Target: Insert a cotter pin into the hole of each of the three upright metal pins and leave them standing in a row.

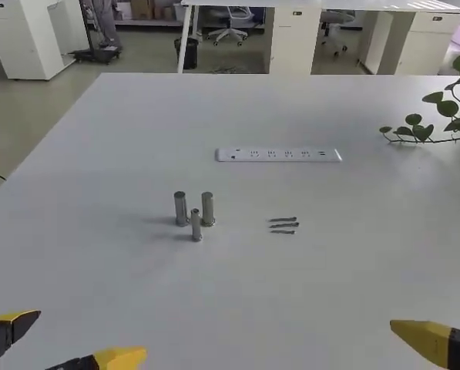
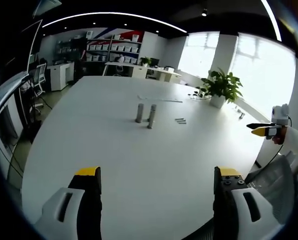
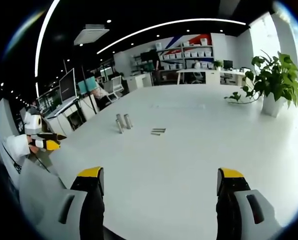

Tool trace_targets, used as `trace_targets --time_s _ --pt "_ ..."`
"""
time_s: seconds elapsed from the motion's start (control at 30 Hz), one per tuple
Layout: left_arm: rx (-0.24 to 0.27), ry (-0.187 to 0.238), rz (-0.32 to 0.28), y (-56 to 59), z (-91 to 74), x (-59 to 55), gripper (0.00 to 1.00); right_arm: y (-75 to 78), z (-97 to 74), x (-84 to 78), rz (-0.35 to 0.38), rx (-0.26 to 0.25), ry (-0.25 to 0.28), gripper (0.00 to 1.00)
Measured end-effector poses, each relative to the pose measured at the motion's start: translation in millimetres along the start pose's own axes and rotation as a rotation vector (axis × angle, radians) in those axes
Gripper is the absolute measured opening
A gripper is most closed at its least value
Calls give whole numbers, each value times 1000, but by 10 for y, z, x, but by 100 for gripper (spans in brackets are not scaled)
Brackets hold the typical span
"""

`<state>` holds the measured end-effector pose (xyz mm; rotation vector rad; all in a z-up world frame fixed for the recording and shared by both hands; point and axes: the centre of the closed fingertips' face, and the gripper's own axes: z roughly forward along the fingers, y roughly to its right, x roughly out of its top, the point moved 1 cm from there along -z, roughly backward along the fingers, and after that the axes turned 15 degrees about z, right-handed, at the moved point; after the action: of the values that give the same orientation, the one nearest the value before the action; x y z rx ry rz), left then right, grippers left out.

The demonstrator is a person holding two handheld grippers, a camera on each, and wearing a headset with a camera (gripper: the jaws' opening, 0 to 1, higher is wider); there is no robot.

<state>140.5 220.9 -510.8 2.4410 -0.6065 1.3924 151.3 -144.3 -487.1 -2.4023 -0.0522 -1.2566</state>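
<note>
Three upright metal pins (image 1: 193,213) stand in a tight cluster on the white table (image 1: 237,293), not in a straight row. To their right lie three cotter pins (image 1: 283,225), side by side. In the left gripper view the metal pins (image 2: 146,114) and cotter pins (image 2: 180,120) sit far ahead of my left gripper (image 2: 156,185), which is open and holds nothing. My right gripper (image 3: 158,187) is open too, with the metal pins (image 3: 123,121) and cotter pins (image 3: 157,131) far ahead. Yellow fingertips (image 1: 20,317) show at the bottom left of the head view, another yellow tip (image 1: 418,333) at the bottom right.
A white power strip (image 1: 278,155) lies behind the pins. A potted plant (image 1: 439,112) trails over the table's far right; it also appears as a potted plant (image 2: 219,88). Desks, cabinets and office chairs stand beyond the table's far edge.
</note>
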Motion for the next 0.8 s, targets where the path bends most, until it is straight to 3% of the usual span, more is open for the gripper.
trace_targets --time_s 0.27,0.6,0.8 --pt "-6 15 27 -107 123 30 91 50 25 10 1 -29 -2 92" --pt "-25 13 13 -125 234 18 88 55 40 54 2 -32 13 92" --pt "-44 21 16 -130 313 68 87 49 35 62 12 -45 28 92"
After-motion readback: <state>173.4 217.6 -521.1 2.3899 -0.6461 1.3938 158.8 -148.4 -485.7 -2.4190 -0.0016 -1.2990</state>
